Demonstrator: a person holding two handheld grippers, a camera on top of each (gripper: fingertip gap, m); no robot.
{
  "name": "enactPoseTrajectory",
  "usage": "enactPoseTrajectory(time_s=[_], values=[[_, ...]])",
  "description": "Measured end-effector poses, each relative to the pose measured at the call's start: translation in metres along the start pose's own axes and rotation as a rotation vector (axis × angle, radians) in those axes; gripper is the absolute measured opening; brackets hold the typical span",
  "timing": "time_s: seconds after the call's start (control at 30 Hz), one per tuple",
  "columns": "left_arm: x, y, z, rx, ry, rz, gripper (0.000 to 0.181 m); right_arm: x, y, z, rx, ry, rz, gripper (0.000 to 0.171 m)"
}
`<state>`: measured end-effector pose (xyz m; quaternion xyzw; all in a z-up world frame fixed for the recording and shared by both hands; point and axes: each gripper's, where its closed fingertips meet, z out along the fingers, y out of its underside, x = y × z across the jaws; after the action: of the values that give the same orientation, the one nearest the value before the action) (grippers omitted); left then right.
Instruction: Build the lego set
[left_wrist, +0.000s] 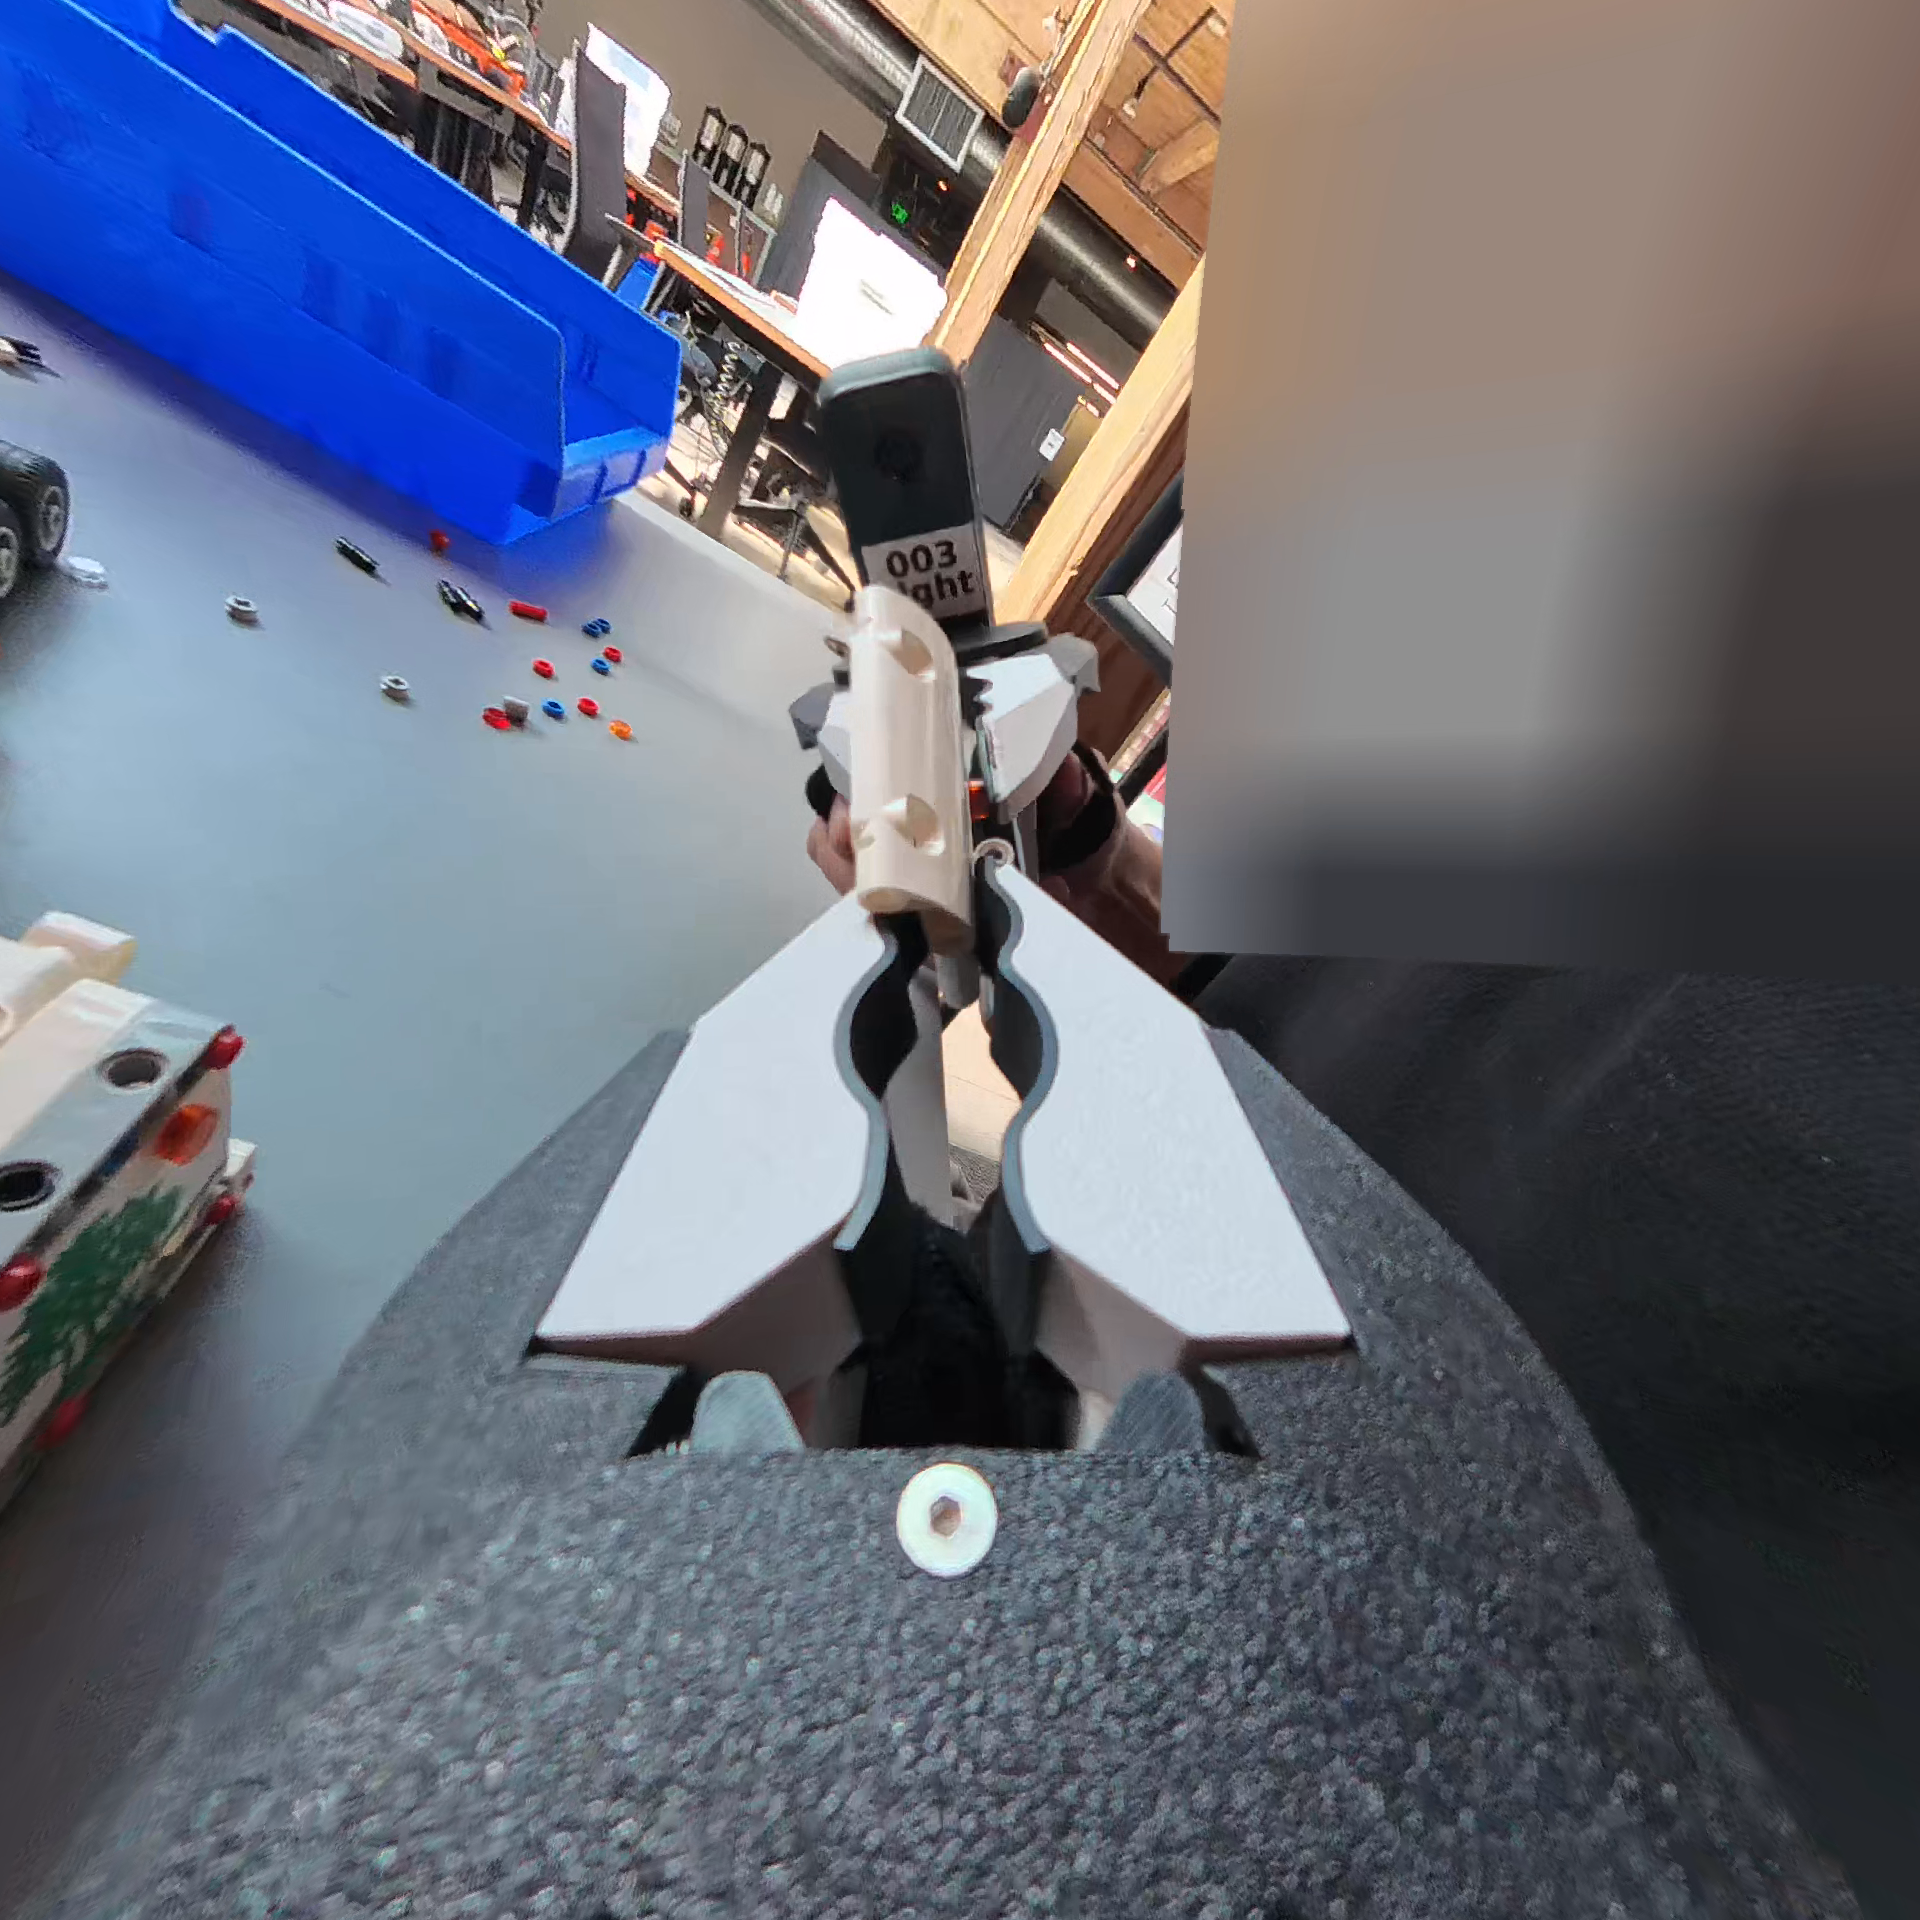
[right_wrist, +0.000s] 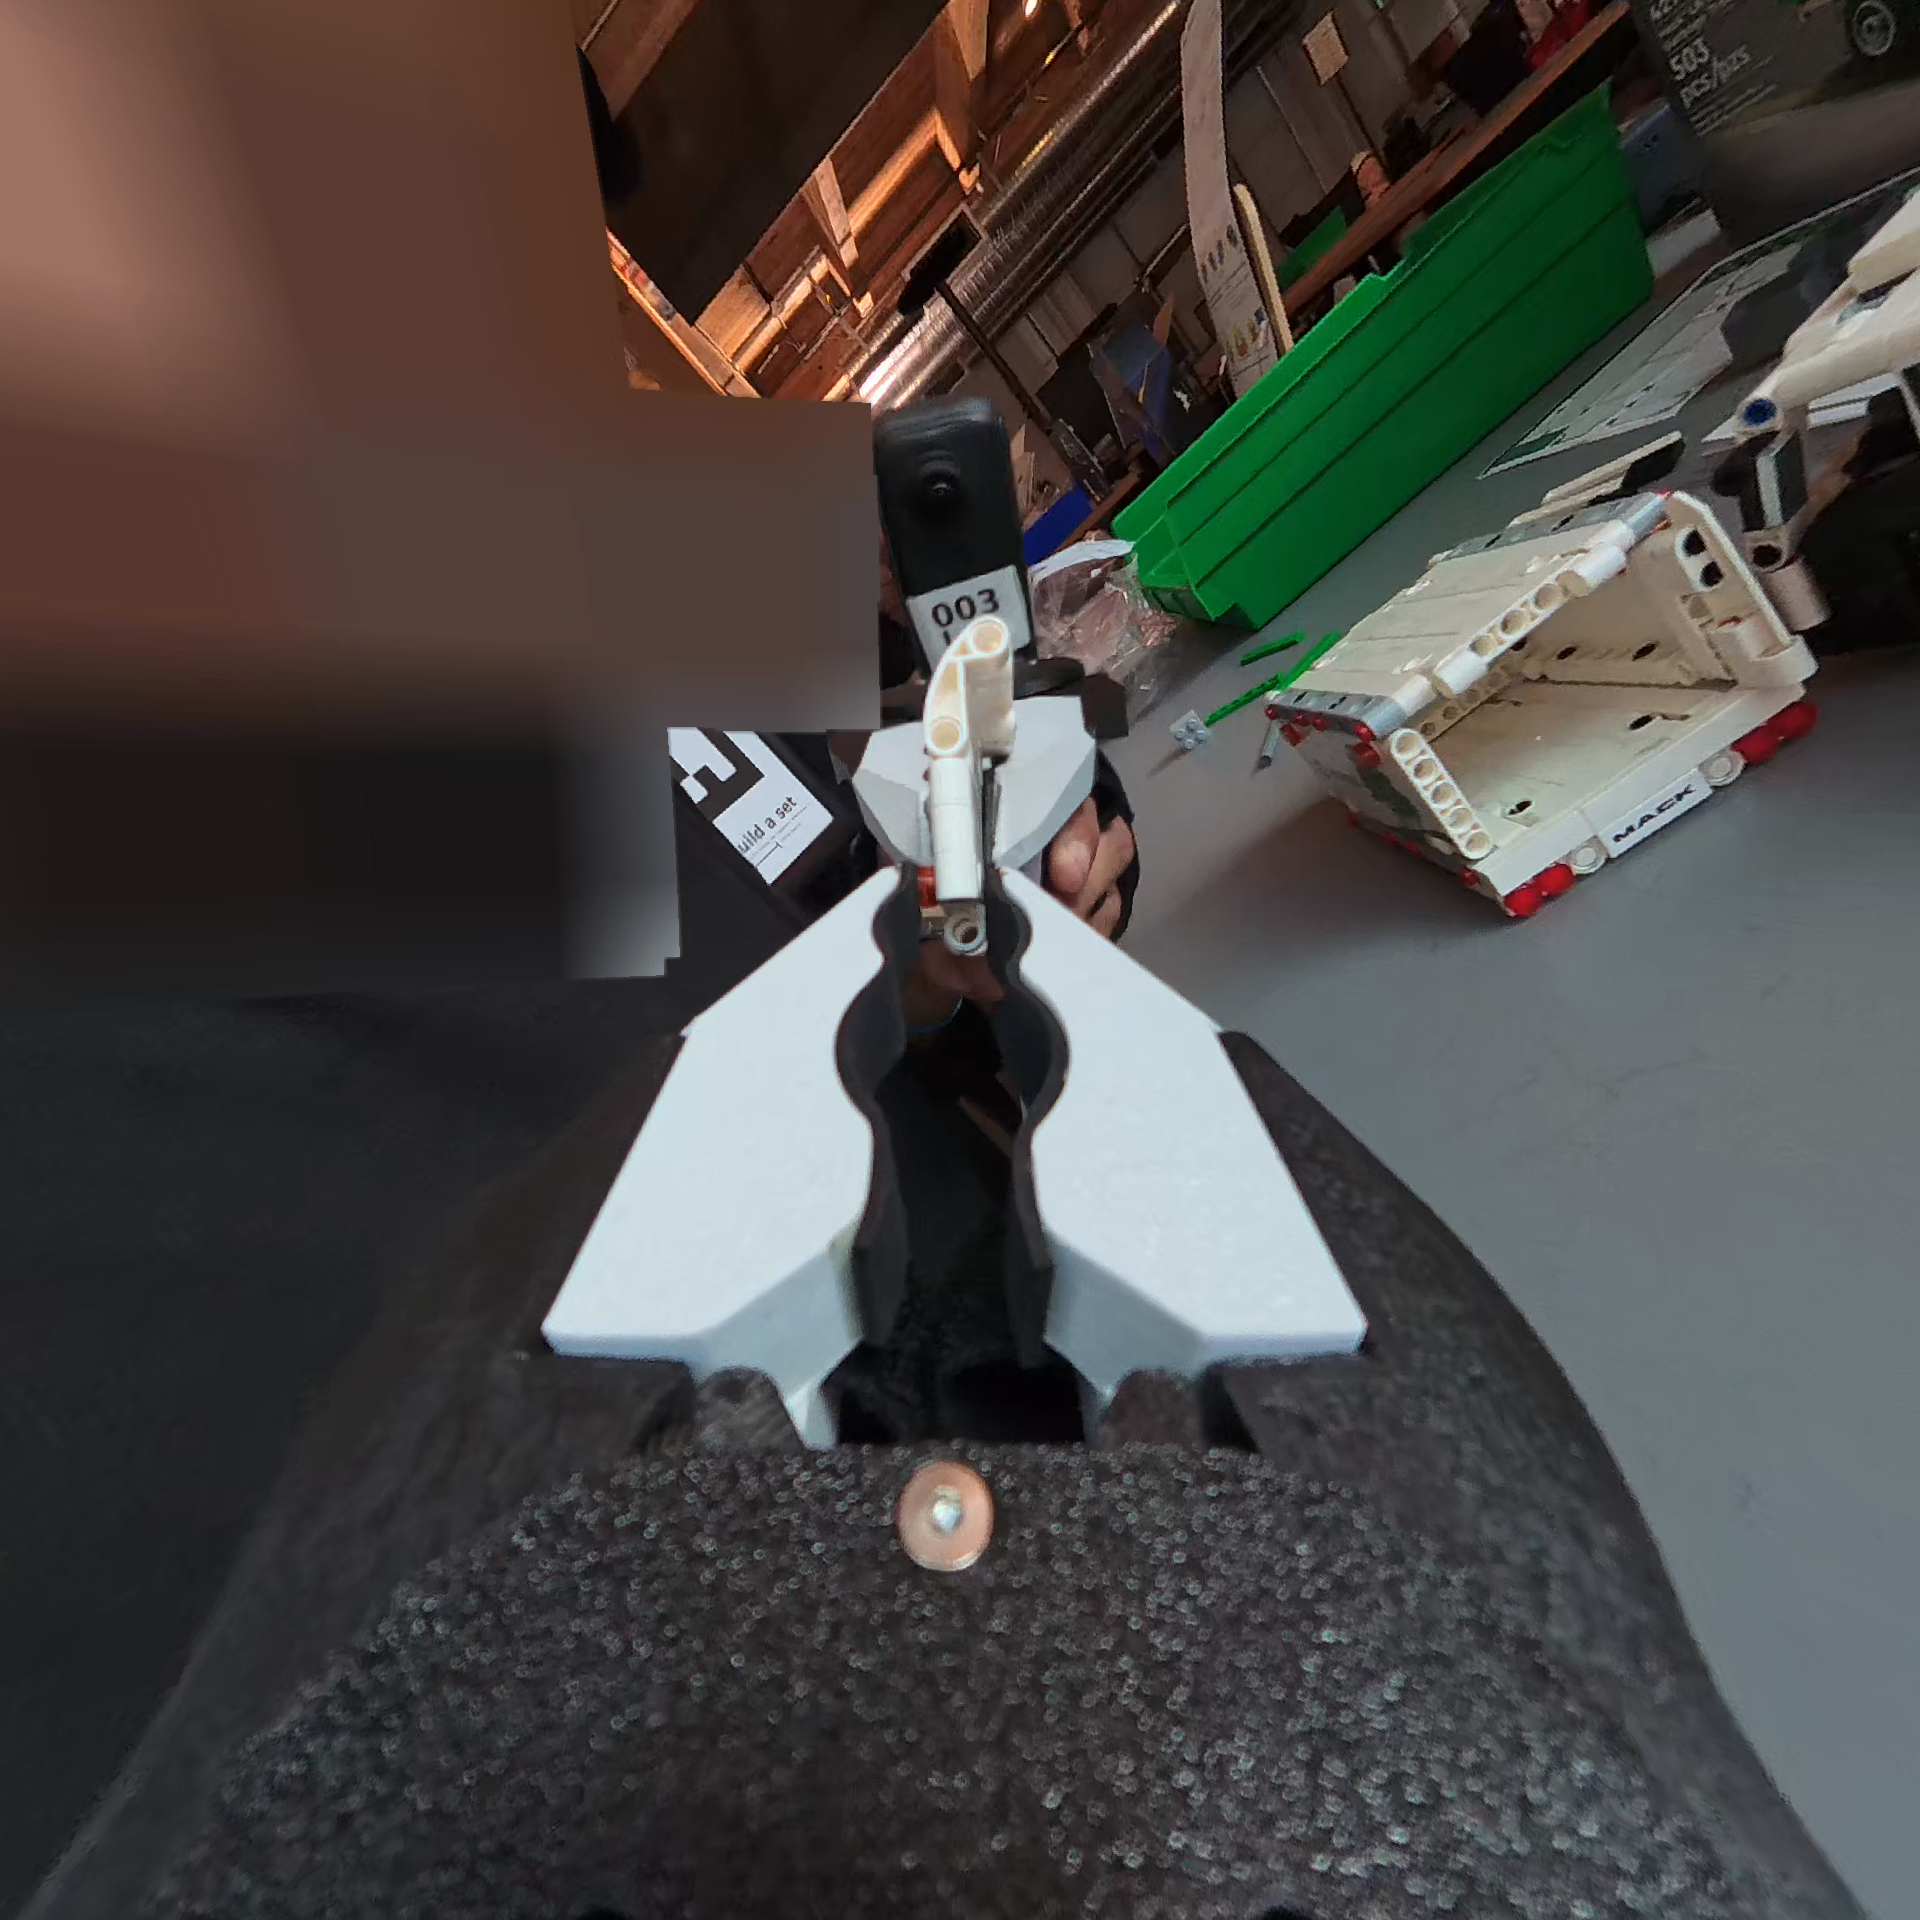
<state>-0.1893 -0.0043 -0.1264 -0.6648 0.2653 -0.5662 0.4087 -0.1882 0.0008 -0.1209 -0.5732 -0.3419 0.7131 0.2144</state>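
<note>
Both grippers meet in mid-air above the grey table (left_wrist: 416, 935), each pinching one white lego piece (left_wrist: 906, 769) narrowly at its tips: left gripper (left_wrist: 940, 925), right gripper (right_wrist: 951, 914). White truck body (right_wrist: 1558, 707) lies far right; small loose parts (left_wrist: 551, 675) are scattered far left near the blue bin (left_wrist: 312, 260).

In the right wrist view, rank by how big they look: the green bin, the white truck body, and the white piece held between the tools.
1. green bin
2. white truck body, close to the bin, so unsure
3. white piece, clearly smallest though nearest the camera
</note>
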Motion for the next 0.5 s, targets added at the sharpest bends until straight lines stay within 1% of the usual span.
enactPoseTrajectory(time_s=[0.17, 0.2, 0.27, 0.33, 0.37, 0.4, 0.43, 0.5], values=[[-0.001, 0.008, 0.006, -0.104, 0.073, -0.088, 0.005, 0.009, 0.012, -0.012, -0.131, 0.069, -0.057, 0.022], [-0.001, 0.013, 0.008, -0.151, 0.077, -0.091, 0.005, 0.011, 0.014, -0.014, -0.164, 0.086, -0.074, 0.026], [-0.004, 0.018, 0.013, -0.226, 0.059, -0.058, 0.005, 0.014, 0.013, -0.017, -0.19, 0.109, -0.082, 0.027], [-0.004, 0.024, 0.018, -0.304, 0.053, -0.024, 0.005, 0.012, 0.013, -0.016, -0.204, 0.094, -0.067, 0.023], [-0.006, 0.023, 0.02, -0.313, 0.035, -0.007, 0.005, 0.013, 0.015, -0.016, -0.225, 0.091, -0.063, 0.012], [-0.008, 0.022, 0.022, -0.325, 0.027, -0.001, 0.005, 0.012, 0.016, -0.017, -0.226, 0.087, -0.066, 0.006], [-0.01, 0.019, 0.024, -0.322, 0.021, 0.001, 0.005, 0.014, 0.013, -0.018, -0.204, 0.094, -0.068, 0.006], [-0.014, 0.008, 0.026, -0.259, 0.014, -0.018, 0.007, 0.016, 0.003, -0.022, -0.107, 0.087, -0.006, 0.006]])
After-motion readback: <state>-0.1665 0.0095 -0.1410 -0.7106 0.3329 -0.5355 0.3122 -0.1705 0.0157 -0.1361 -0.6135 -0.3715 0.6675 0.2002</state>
